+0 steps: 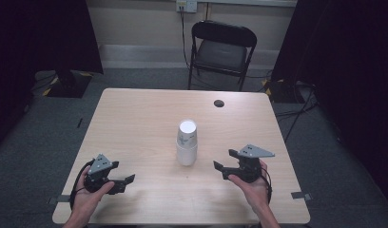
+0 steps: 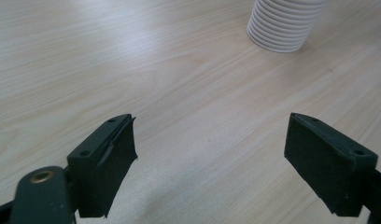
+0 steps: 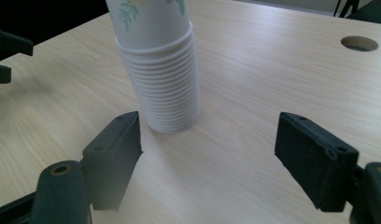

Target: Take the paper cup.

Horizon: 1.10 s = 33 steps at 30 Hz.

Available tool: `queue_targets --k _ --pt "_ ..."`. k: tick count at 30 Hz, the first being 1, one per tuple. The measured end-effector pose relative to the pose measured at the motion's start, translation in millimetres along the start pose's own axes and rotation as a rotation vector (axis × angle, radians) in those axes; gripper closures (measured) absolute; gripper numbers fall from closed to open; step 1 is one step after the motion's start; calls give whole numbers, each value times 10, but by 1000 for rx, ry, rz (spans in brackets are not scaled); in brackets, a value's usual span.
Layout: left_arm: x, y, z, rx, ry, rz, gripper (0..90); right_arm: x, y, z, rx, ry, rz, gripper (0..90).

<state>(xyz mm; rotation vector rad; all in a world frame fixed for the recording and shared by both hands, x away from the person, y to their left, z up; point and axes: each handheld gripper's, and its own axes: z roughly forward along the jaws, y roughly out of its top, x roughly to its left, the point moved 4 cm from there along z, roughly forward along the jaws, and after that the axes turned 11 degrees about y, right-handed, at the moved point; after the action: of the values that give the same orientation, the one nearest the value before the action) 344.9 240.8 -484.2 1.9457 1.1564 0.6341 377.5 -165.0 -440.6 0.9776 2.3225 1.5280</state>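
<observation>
The tabletop (image 1: 135,118) looks like pale wood-grain laminate, smooth with a soft sheen. The stack of cups (image 1: 187,142) near its middle looks like white paper, matt, with rolled rims forming fine ridges down the side; the top cup carries a printed green pattern. The pads (image 3: 115,154) of the right gripper (image 3: 216,158) look like matt black rubbery plastic with screw holes. The left gripper (image 2: 212,163) pads look alike, one edge frayed.
</observation>
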Motion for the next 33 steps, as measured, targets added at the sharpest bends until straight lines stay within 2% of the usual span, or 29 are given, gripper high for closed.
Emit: queue_targets --k 19,22,33 --pt "0 0 7 3 -5 -1 162 185 345 329 -18 75 -62 193" --pt "2 2 8 5 -3 9 162 225 423 383 -17 92 -74 185" --pt "-25 -7 17 8 -15 9 162 276 690 669 -19 119 -117 175"
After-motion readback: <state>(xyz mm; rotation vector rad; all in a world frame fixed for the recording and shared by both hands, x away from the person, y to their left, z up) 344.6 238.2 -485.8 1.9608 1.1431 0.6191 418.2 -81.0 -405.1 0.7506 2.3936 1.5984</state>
